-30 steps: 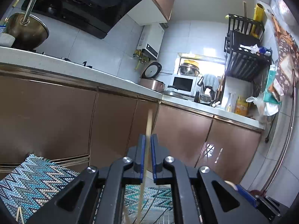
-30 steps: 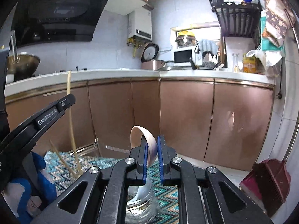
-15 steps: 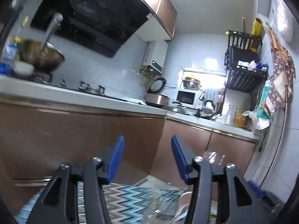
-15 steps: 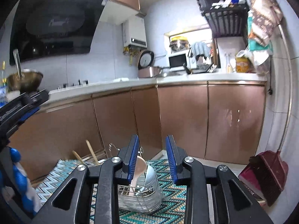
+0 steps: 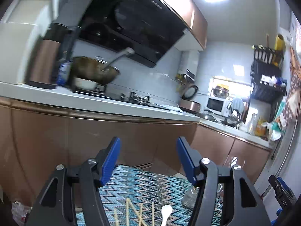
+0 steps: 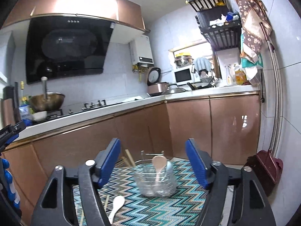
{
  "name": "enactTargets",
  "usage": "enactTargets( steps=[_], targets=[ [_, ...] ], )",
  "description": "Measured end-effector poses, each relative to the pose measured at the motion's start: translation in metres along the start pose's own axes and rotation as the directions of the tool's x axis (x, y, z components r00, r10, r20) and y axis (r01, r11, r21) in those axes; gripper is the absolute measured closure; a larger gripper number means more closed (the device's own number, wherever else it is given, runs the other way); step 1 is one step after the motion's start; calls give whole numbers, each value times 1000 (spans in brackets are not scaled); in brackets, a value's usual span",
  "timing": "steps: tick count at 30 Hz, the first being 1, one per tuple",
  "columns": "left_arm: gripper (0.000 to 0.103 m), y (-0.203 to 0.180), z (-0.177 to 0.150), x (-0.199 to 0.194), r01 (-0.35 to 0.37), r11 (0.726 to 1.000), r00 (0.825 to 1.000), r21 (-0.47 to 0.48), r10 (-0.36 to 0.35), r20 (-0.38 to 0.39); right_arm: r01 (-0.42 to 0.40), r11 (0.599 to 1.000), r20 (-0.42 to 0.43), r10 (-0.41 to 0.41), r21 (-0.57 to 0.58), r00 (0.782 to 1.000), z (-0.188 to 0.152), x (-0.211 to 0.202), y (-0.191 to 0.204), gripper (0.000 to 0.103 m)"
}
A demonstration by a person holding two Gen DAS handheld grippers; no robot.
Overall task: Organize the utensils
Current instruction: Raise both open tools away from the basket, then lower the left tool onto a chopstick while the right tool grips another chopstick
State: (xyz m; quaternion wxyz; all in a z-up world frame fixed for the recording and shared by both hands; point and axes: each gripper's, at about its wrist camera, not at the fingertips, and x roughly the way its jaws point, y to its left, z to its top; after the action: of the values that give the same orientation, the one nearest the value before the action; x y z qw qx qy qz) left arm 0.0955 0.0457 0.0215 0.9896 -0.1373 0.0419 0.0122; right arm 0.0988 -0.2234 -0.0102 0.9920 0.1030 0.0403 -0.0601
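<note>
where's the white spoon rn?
Right wrist view: white spoon lies flat on the zigzag mat, lower left of the clear holder, beside loose chopsticks. It also shows bottom centre in the left wrist view.

Your zigzag mat (image 6: 165,207) reads as woven cloth, matt and ribbed. At twelve o'clock on it, the holder (image 6: 156,182) is clear ribbed plastic, glassy and see-through; the spoon (image 6: 159,163) standing in it looks like pale matt wood. At seven o'clock the white spoon (image 6: 117,204) is smooth and faintly shiny, and the chopsticks (image 5: 129,213) look like bare wood. Your gripper pads (image 6: 110,162) are ridged blue rubber on matt black plastic. The cabinet doors (image 6: 233,128) are glossy, mirror-like copper.
</note>
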Motion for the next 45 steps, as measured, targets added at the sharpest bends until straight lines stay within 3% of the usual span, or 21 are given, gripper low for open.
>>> enactTargets(
  steps=[3,10,20,25,29,31,34,39,41,43,44,45],
  targets=[
    [43,17,6,-28,-13,1000,1000,4,13,7,-42,999,6,42,2,999,1,-13,13,30],
    [43,39,15,-65,43,999,997,-9,-44,-58,-136,991,30,137,-17,990,6,-46,38,30],
    [43,55,1,-73,32,999,991,-22,-35,-129,-165,986,21,166,-39,986,-1,-63,53,30],
    [43,67,-17,-54,21,999,972,-45,-31,-234,-195,979,-33,193,-55,981,-13,-54,61,30],
    [43,71,-35,-27,15,999,942,-48,-30,-335,-219,974,-93,212,-64,973,-24,-38,65,30],
    [43,72,-46,-8,29,998,918,-62,-51,-394,-244,967,-147,233,-67,961,-32,-23,68,31],
    [43,70,-67,29,64,995,863,-74,-93,-497,-305,951,-264,281,-54,923,-46,7,74,49],
    [44,75,-111,109,82,991,718,-107,-133,-684,-405,914,-456,363,7,812,-74,67,86,70],
    [44,77,-127,136,75,990,671,-117,-137,-729,-428,904,-514,377,22,770,-85,89,92,75],
    [45,81,-144,168,73,989,610,-130,-147,-778,-451,891,-569,393,42,723,-96,113,98,78],
    [47,81,-148,178,71,989,591,-129,-146,-793,-462,885,-594,399,51,698,-101,126,102,79],
    [51,81,-157,195,70,990,560,-122,-140,-817,-470,881,-618,399,53,678,-106,139,108,80]
  ],
)
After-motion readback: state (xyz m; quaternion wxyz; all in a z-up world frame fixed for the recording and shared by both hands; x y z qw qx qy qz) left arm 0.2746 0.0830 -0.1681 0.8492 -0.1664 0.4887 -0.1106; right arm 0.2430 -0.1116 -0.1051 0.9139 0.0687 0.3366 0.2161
